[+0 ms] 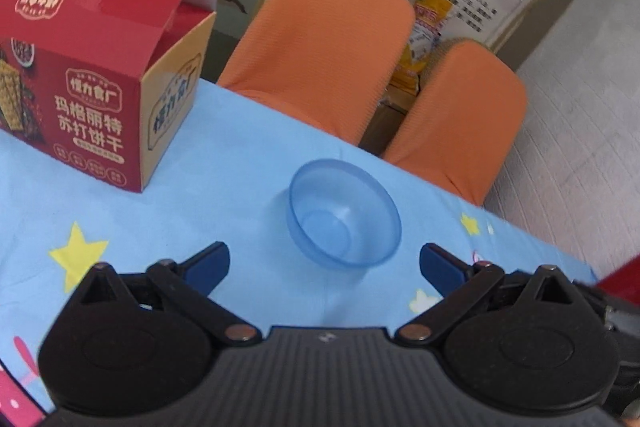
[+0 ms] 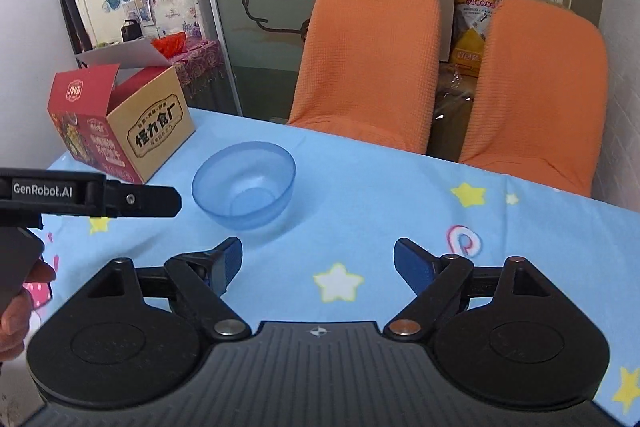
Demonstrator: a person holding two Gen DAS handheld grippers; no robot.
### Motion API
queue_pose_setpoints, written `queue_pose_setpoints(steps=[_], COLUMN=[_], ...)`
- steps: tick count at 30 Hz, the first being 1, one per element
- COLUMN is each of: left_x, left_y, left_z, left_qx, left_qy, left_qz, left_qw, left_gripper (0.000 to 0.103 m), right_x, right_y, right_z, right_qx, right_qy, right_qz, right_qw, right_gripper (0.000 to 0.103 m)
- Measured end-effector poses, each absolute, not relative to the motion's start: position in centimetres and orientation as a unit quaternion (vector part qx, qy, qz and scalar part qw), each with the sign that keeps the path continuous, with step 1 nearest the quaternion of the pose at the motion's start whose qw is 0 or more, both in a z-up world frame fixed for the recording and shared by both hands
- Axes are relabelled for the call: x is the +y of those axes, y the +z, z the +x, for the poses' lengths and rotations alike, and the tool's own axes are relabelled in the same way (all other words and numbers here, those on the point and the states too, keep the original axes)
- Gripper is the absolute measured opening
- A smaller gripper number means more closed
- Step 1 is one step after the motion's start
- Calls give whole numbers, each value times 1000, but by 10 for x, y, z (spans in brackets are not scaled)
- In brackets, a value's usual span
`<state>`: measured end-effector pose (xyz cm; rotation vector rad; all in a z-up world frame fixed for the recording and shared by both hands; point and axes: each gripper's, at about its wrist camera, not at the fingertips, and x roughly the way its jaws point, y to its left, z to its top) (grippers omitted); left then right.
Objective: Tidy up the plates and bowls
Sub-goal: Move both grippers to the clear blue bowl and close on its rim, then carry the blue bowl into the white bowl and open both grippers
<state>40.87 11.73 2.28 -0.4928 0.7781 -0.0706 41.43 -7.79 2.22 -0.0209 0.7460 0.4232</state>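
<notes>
One blue bowl (image 1: pixel 344 215) (image 2: pixel 244 185) sits on the tablecloth (image 1: pixel 248 155) (image 2: pixel 360 187), one red biscuit box (image 1: pixel 96 99) (image 2: pixel 120 119) left of the bowl, two orange chairs (image 1: pixel 328 43) (image 2: pixel 368 55) behind the bowl.

Red box (image 1: pixel 100 99) left of bowl (image 1: pixel 344 215)

Translucent blue bowl (image 1: pixel 344 214) (image 2: pixel 244 185), upright, empty, on tablecloth
</notes>
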Motion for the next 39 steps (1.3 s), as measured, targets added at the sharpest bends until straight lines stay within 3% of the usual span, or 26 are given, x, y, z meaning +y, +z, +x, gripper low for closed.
queue_pose_setpoints(steps=[3, 19, 20, 22, 24, 27, 39], left_x=[128, 118, 117, 114, 111, 106, 81], left_y=[15, -20, -21, -20, -19, -20, 11], left_z=[430, 480, 480, 481, 482, 482, 438], left_qx=[372, 428, 428, 426, 428, 429, 432], left_qy=[-17, 12, 9, -5, -16, -29, -58], left_qz=[-279, -218, -211, -195, -183, -171, -179], left_qw=[885, 877, 879, 883, 885, 887, 882], left_gripper=[100, 98, 95, 63, 54, 39, 39], right_x=[-68, -15, -14, -15, -13, -8, -29], right_y=[13, -26, -27, -28, -30, -30, 1], right_z=[440, 482, 481, 481, 481, 476, 428], right_qx=[370, 392, 394, 395, 397, 395, 394], right_qy=[208, 249, 251, 251, 254, 260, 239], right_qz=[12, -29, -28, -26, -31, -42, -48], right_qw=[906, 885, 884, 883, 882, 880, 886], right_gripper=[103, 103, 103, 99, 78, 61, 60])
